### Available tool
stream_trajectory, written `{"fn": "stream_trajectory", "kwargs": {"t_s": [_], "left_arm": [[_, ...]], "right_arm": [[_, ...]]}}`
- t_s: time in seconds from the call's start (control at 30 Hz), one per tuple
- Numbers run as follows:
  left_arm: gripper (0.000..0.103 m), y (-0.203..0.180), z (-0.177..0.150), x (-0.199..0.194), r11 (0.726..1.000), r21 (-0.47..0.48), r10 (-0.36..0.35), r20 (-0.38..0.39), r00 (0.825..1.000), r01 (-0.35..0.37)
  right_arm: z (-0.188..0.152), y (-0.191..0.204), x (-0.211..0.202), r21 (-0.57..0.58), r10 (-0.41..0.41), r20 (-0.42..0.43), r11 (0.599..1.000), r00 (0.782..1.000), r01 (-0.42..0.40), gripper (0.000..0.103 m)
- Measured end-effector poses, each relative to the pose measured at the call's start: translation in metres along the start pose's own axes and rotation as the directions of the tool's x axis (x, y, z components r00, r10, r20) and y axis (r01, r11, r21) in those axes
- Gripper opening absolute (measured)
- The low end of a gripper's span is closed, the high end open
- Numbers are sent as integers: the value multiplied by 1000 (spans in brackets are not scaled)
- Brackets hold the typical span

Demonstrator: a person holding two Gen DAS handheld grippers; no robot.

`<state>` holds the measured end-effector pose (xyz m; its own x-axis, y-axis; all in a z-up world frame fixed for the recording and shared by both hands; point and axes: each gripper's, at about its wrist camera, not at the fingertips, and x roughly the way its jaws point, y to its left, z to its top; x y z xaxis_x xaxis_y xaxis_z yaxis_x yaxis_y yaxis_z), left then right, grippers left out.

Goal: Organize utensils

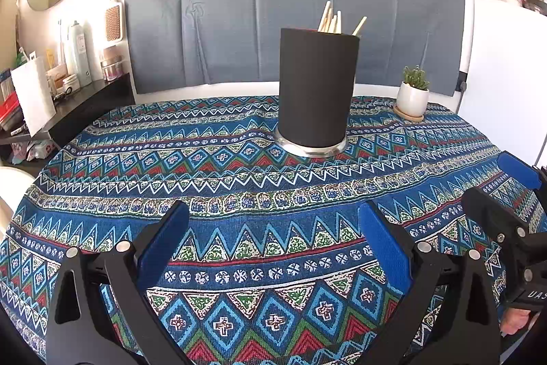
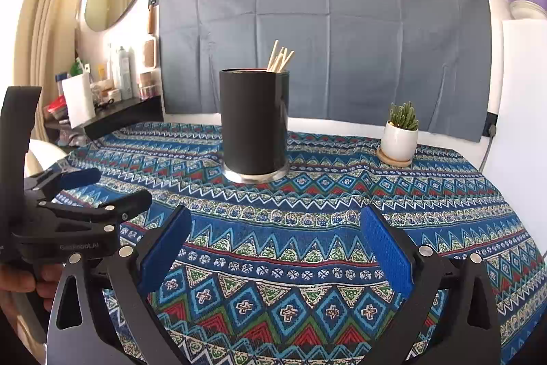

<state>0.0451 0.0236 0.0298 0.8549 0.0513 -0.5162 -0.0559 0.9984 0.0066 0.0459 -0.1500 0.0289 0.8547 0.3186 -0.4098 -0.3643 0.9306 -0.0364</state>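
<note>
Chopsticks (image 1: 333,19) mostly hidden inside black holder (image 1: 318,88); only tips visible.

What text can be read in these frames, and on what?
"UAS": cut off at the frame edge, on the right tool.
"GenRobot.AI": faint, on the left tool.
Bottle labels on the side shelf: too small to read.

Chopsticks' (image 1: 331,19) lower ends inside holder (image 1: 316,91)

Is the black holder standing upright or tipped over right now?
Upright. The black holder stands on its silver base on the tablecloth, and wooden chopsticks stick out of its open top.
</note>
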Motion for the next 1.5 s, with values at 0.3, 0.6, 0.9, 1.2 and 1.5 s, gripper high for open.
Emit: {"fn": "stream_trajectory", "kwargs": {"t_s": [0.3, 0.6, 0.9, 1.2, 1.5], "left_arm": [[97, 3, 0, 1, 1000, -10, -19, -4, 1000, 19], [97, 4, 0, 2, 1000, -11, -28, -10, 1000, 28], [97, 5, 0, 3, 999, -11, -37, -12, 999, 37], [97, 6, 0, 6, 999, -9, -43, -19, 999, 43], [97, 6, -1, 6, 999, -11, -40, -27, 999, 40]], "right_arm": [[-1, -8, -4, 38, -1, 16, 999, 1000, 0, 95], [-1, -6, -2, 31, 3, 6, 1000, 1000, -3, 95], [-1, -12, 2, 62, 13, -10, 998, 1000, -13, 95], [-1, -13, 4, 63, 16, -21, 998, 1000, -15, 95], [-1, -13, 7, 66, 24, -30, 998, 999, -22, 95]]}}
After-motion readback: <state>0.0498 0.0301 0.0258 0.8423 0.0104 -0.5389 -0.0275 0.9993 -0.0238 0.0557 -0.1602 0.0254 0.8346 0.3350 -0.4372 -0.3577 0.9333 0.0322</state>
